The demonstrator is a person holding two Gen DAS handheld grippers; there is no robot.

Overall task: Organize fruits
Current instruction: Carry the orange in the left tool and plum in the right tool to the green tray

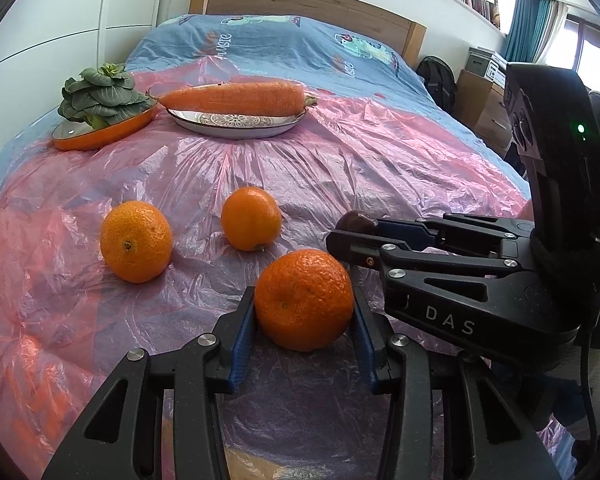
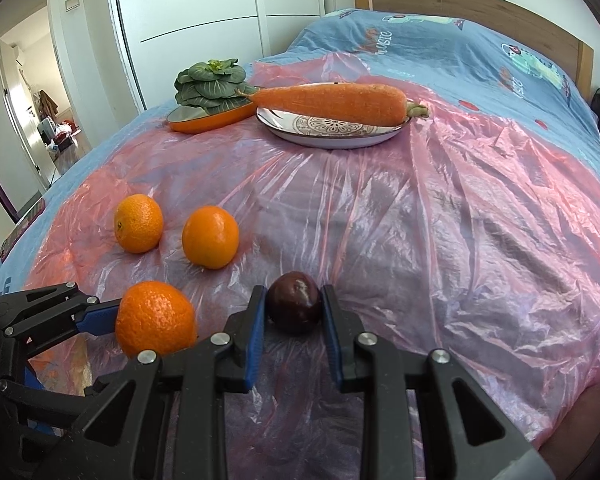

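Observation:
My left gripper point(image 1: 304, 312) is shut on an orange point(image 1: 304, 300) low over the pink plastic sheet; the same orange point(image 2: 155, 318) shows at the lower left of the right wrist view. My right gripper point(image 2: 294, 308) is shut on a dark purple round fruit point(image 2: 295, 302), seen from the left wrist as a dark lump point(image 1: 357, 222) at the right gripper's tips. Two more oranges point(image 1: 136, 241) point(image 1: 251, 218) lie loose on the sheet farther back, also visible from the right point(image 2: 139, 223) point(image 2: 210, 237).
At the back stand an orange dish point(image 1: 104, 134) holding a leafy green vegetable point(image 1: 100, 94) and a white patterned plate point(image 1: 236, 126) with a big carrot point(image 1: 236, 98) across it. The bed's wooden headboard point(image 1: 300, 4), white wardrobe doors and a doorway lie beyond.

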